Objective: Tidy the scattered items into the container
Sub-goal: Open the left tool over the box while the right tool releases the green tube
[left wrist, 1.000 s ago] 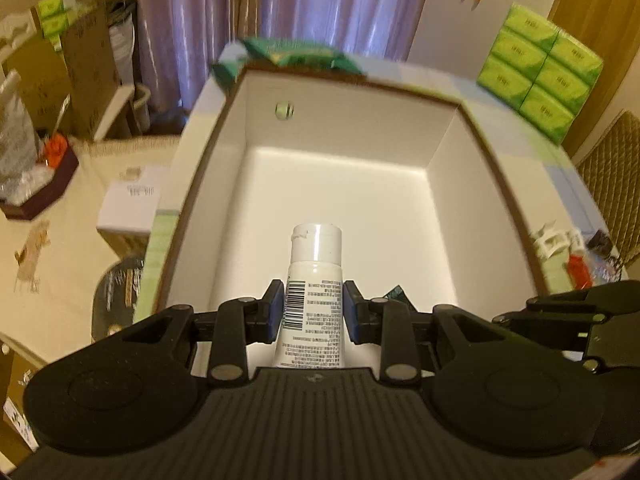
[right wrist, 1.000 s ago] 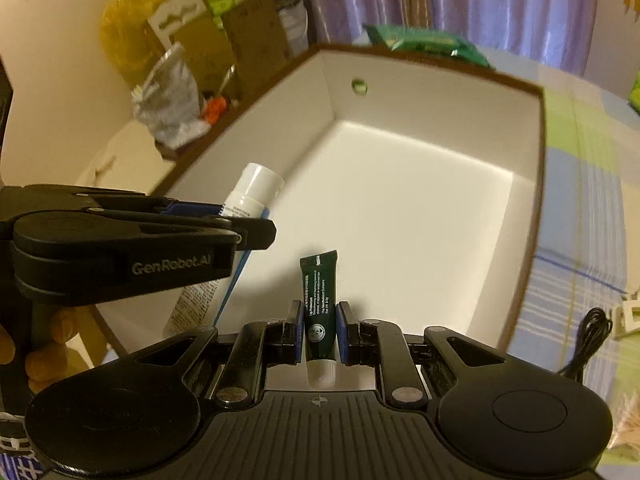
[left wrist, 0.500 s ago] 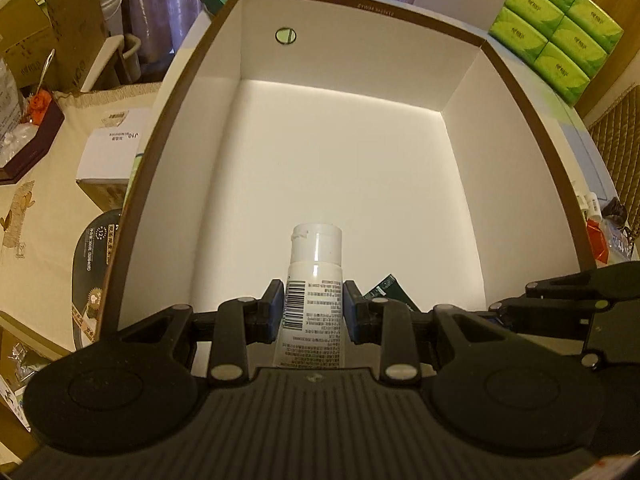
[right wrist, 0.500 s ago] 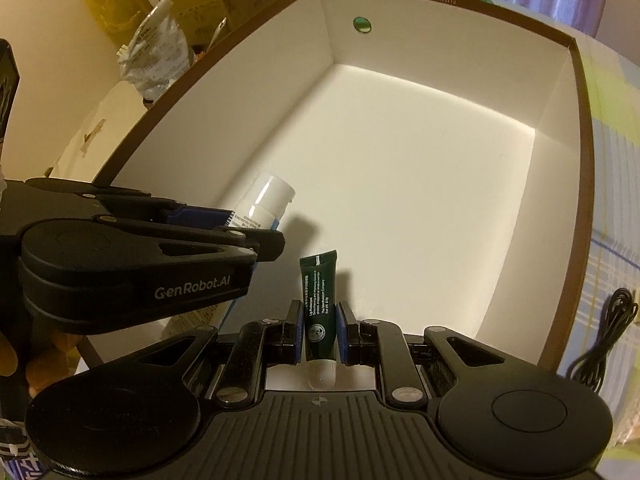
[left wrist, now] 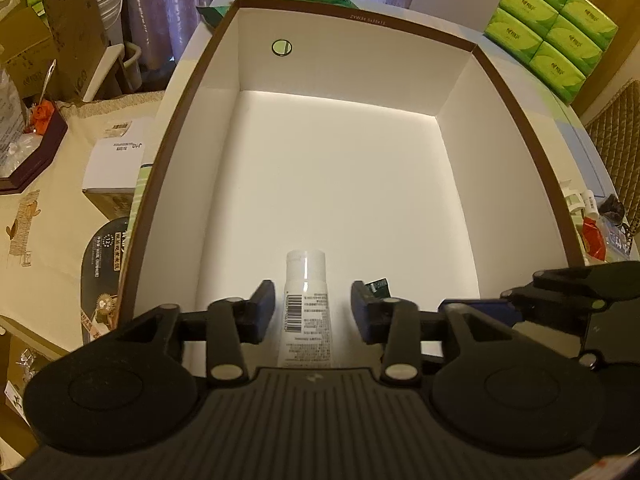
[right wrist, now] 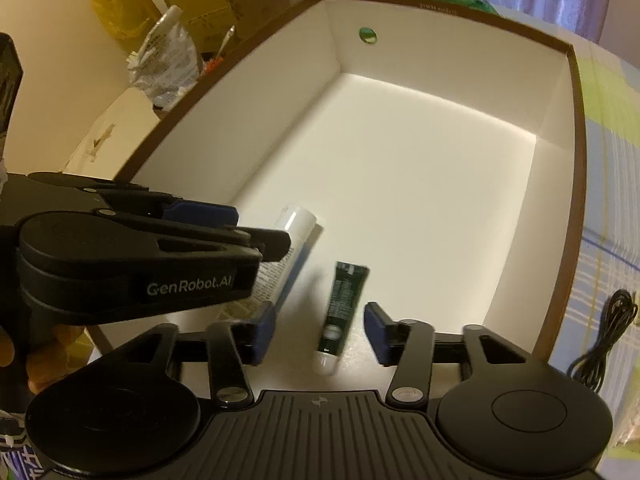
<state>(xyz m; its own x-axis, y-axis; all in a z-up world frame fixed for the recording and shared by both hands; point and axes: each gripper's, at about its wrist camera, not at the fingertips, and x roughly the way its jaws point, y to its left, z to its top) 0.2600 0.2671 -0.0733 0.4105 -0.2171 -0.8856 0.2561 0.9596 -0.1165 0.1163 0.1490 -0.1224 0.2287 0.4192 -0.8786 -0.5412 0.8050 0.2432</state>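
Change: both grippers were clamped on their tubes half a second ago; now both have let go and the tubes lie in the box.
Left gripper: fingers spread wide apart, holding nothing, poised over the near end of the box.
White tube: lies on the box floor between the left fingers without touching either, cap pointing to the far wall, barcode up.
Right gripper: fingers wide apart too, empty, just right of the left gripper.
Green tube: slightly blurred, in the gap between the right fingers, white cap towards the camera; whether it has settled on the floor I cannot tell.
Box: white inside, brown rim, round hole in the far wall; both tubes sit near its front edge, the green one just right of the white.
Bench: checked cloth, black cable coiled right of the box.
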